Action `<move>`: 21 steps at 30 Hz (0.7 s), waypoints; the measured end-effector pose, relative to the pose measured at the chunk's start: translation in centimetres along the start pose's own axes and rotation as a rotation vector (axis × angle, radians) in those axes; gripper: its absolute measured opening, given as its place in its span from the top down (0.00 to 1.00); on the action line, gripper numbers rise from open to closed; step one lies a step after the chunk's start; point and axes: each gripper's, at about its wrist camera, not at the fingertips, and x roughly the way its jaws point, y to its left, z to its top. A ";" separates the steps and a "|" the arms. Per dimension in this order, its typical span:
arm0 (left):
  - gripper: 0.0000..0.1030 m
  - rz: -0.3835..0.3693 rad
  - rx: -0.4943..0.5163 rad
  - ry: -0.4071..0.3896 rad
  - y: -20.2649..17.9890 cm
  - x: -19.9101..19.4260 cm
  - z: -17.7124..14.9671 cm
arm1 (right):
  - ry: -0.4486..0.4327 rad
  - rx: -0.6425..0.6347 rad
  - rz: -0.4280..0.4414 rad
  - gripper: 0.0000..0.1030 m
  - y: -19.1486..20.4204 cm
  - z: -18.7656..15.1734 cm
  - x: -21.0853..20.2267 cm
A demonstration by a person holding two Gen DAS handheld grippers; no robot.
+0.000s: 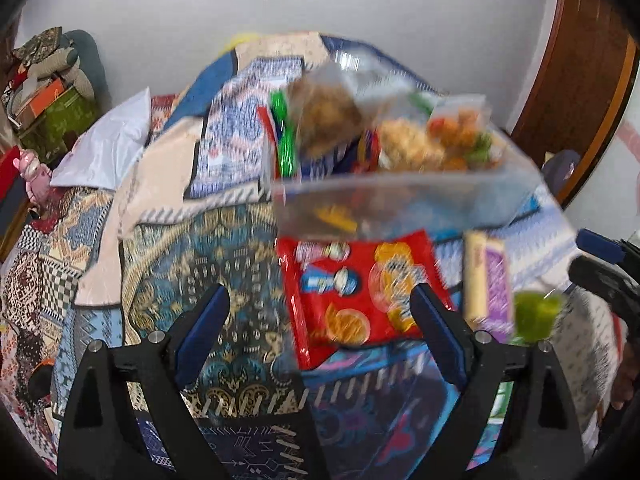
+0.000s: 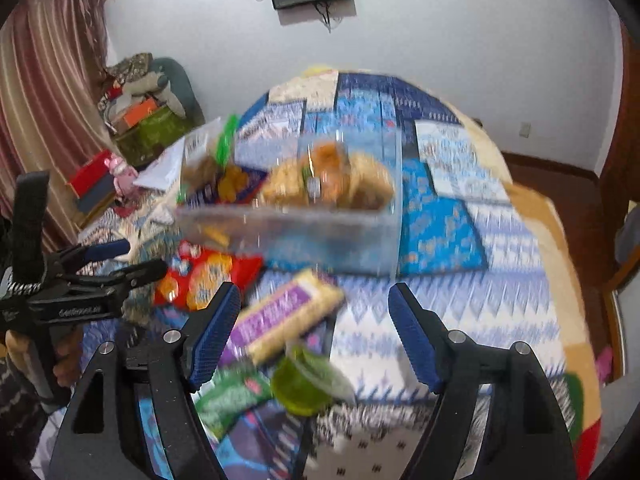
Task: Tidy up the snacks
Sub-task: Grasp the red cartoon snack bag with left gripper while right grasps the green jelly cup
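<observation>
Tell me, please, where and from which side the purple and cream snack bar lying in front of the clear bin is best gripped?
Grip the purple and cream snack bar across its narrow width, near mid-length, coming from above. It lies flat on the patterned cloth, long and slim, so its long edges suit the pads. The right gripper, jaws open, is nearest; the green cup crowds the bar's near end.

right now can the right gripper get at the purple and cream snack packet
Probably yes. The right gripper is open and empty, and the purple and cream packet lies on the bedspread just ahead, partly between its fingers. Only the green cup sits close beside it; blur hides fine detail.
</observation>
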 end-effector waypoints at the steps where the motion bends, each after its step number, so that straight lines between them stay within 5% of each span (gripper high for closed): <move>1: 0.10 0.003 -0.002 0.019 0.1 0.7 -0.3 | 0.020 0.003 0.006 0.28 0.0 -0.6 0.4; 13: 0.07 -0.154 -0.074 0.111 -0.7 5.2 -0.1 | 0.131 0.023 0.010 0.28 -0.1 -4.5 3.3; 17: 0.07 -0.118 -0.028 0.090 -2.0 5.6 0.0 | 0.132 0.054 0.024 0.39 -0.6 -4.6 3.6; 21: 0.26 -0.112 0.018 0.065 -3.5 4.9 -0.4 | 0.130 0.051 0.038 0.46 -0.5 -5.0 3.1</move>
